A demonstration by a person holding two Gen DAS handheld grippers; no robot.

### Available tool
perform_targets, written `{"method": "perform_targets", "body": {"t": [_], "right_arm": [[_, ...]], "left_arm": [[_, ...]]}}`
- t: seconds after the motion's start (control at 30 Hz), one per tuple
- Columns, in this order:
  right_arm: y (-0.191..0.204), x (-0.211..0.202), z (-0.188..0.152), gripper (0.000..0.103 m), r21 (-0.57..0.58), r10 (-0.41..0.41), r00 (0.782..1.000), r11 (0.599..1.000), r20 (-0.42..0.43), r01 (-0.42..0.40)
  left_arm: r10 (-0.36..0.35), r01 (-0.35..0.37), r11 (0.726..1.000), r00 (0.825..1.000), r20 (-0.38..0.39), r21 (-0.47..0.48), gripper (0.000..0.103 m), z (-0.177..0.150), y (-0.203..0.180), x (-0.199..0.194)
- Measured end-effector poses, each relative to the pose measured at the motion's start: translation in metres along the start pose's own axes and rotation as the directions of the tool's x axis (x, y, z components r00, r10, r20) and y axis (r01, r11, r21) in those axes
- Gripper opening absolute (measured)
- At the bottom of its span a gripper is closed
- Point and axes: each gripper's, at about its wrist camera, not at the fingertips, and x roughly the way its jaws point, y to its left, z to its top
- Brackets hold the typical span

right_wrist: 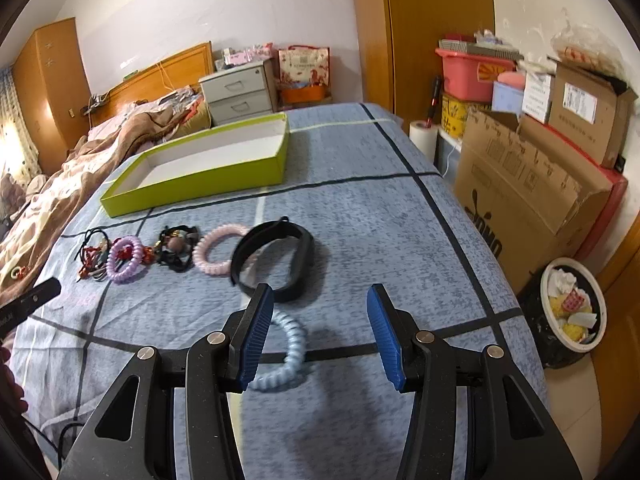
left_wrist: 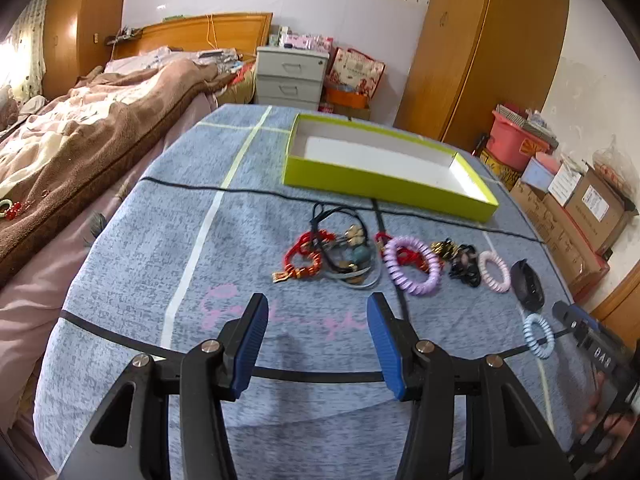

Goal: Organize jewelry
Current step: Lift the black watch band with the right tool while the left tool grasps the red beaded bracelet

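Observation:
A shallow lime-green box (left_wrist: 384, 188) with a white inside lies open on the blue-grey cloth; it also shows in the right wrist view (right_wrist: 200, 184). In front of it lies a row of jewelry: red cord bracelets (left_wrist: 304, 256), a black cord with beads (left_wrist: 352, 248), a purple coil ring (left_wrist: 412, 266), a black clip (left_wrist: 464, 264), a pink coil ring (left_wrist: 494, 272), a black band (right_wrist: 276, 258) and a light-blue coil ring (right_wrist: 286, 356). My left gripper (left_wrist: 318, 320) is open and empty, short of the row. My right gripper (right_wrist: 320, 312) is open above the light-blue ring.
A bed with a brown blanket (left_wrist: 80, 148) lies to the left. Cardboard boxes (right_wrist: 532, 184) and a bin (right_wrist: 572, 312) stand to the right. A grey drawer unit (left_wrist: 290, 78) stands behind the table.

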Motion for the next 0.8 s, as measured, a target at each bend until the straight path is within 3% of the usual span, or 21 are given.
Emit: {"method": "perform_targets", "body": {"t": [0.1, 0.2, 0.5, 0.57, 0.6, 0.7, 0.8], "right_arm": [[-0.007, 0.006, 0.009, 0.05, 0.004, 0.007, 1.0, 1.0, -0.019, -0.007], [-0.007, 0.016, 0.017, 0.05, 0.013, 0.051, 0.997, 0.999, -0.051, -0.05], [0.007, 0.035, 0.026, 0.048, -0.032, 0.086, 0.992, 0.995, -0.092, -0.089], [0.007, 0.039, 0.027, 0.027, -0.029, 0.091, 0.99, 0.995, -0.11, -0.094], [0.007, 0.042, 0.028, 0.023, -0.029, 0.088, 0.989, 0.995, -0.118, -0.092], [0.005, 0.047, 0.028, 0.02, -0.018, 0.091, 0.986, 0.995, -0.136, -0.094], [0.002, 0.047, 0.029, 0.016, -0.007, 0.095, 0.986, 0.995, -0.137, -0.097]], "left_arm": [[-0.029, 0.028, 0.999, 0.999, -0.027, -0.029, 0.053, 0.002, 0.008, 0.004], [0.0, -0.001, 1.0, 1.0, -0.021, -0.018, 0.053, 0.005, 0.01, 0.005], [-0.022, 0.021, 1.0, 0.999, -0.04, -0.016, 0.053, 0.016, 0.016, 0.014], [-0.011, 0.011, 1.0, 0.999, -0.039, -0.009, 0.053, 0.018, 0.017, 0.017], [-0.009, 0.009, 1.0, 0.999, -0.042, -0.005, 0.053, 0.019, 0.017, 0.019], [-0.052, 0.051, 0.998, 0.997, -0.055, -0.029, 0.053, 0.025, 0.019, 0.024], [-0.048, 0.048, 0.999, 0.997, -0.056, -0.006, 0.053, 0.028, 0.015, 0.028]]}}
